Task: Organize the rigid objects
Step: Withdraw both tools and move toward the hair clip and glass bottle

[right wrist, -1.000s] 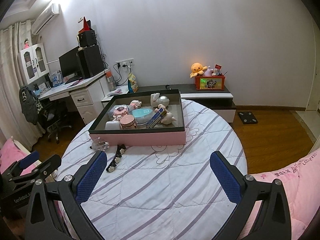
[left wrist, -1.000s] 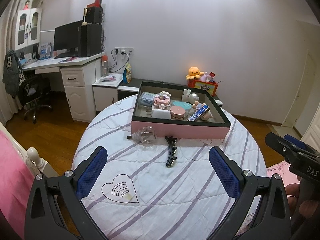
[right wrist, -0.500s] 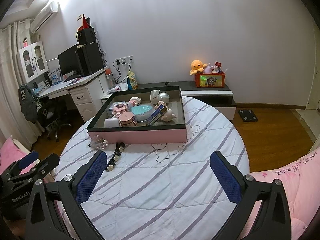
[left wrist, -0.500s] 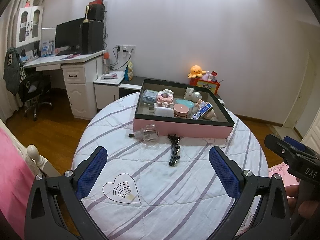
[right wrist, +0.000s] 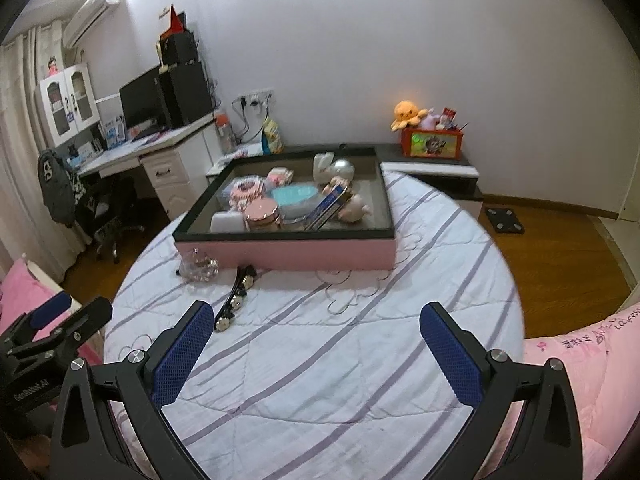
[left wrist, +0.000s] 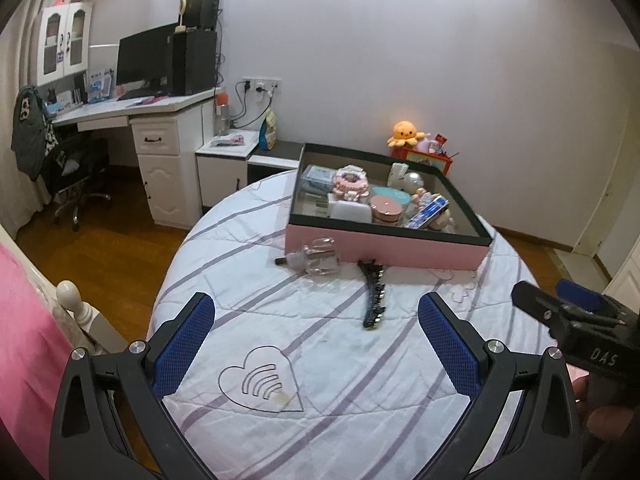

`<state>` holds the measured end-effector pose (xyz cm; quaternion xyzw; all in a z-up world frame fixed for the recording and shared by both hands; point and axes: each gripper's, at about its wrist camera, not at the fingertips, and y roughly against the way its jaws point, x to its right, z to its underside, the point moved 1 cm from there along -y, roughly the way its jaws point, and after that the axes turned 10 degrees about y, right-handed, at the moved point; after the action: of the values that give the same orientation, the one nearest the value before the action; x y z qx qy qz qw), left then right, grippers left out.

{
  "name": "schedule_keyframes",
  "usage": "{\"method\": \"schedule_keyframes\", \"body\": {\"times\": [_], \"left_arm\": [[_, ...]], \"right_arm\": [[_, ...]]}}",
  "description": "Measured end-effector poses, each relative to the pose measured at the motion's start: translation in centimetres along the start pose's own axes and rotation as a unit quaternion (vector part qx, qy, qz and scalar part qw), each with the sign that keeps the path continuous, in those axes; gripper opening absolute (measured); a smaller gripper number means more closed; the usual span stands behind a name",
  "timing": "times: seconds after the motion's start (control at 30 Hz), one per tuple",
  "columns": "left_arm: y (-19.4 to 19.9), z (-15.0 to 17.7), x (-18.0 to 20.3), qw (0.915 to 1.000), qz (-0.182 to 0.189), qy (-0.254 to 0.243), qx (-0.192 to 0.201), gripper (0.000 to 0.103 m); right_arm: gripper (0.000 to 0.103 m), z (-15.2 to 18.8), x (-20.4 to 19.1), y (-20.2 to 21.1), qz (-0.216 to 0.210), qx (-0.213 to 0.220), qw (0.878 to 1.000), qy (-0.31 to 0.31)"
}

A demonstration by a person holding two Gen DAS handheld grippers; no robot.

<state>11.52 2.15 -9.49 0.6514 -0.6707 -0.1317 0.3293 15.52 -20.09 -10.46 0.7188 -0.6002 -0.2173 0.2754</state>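
A pink box with a black rim (left wrist: 384,249) (right wrist: 288,254) sits at the far side of a round table covered with a striped white cloth (left wrist: 328,360) (right wrist: 340,360). It holds several small items. A clear glass bottle (left wrist: 316,258) (right wrist: 199,267) lies on its side in front of the box's left corner. A black hair clip (left wrist: 373,294) (right wrist: 236,298) lies beside it. My left gripper (left wrist: 316,344) is open and empty, short of both. My right gripper (right wrist: 316,354) is open and empty, right of the clip.
The right gripper's body shows at the right edge of the left wrist view (left wrist: 576,320); the left one shows at the left edge of the right wrist view (right wrist: 48,332). A white desk (left wrist: 152,128), an office chair (left wrist: 76,176) and a low cabinet (right wrist: 432,172) stand beyond. Pink bedding (right wrist: 580,364) borders the table.
Both grippers have moved forward toward the box, bottle and clip, which now look larger and closer. Both stay open. Nothing on the table has moved.
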Motion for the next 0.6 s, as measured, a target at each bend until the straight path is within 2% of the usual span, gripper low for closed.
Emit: {"method": "schedule_keyframes", "body": {"times": [0.3, 0.6], "left_arm": [[-3.6, -0.4, -1.9, 0.9995, -0.021, 0.009, -0.022, 0.103], [-6.4, -0.8, -3.9, 0.9983, -0.046, 0.018, -0.032, 0.103]], "right_arm": [[0.103, -0.2, -2.3, -6.1, -0.044, -0.058, 0.997, 0.016], [0.099, -0.7, -4.6, -10.8, -0.068, -0.09, 0.993, 0.028]]}}
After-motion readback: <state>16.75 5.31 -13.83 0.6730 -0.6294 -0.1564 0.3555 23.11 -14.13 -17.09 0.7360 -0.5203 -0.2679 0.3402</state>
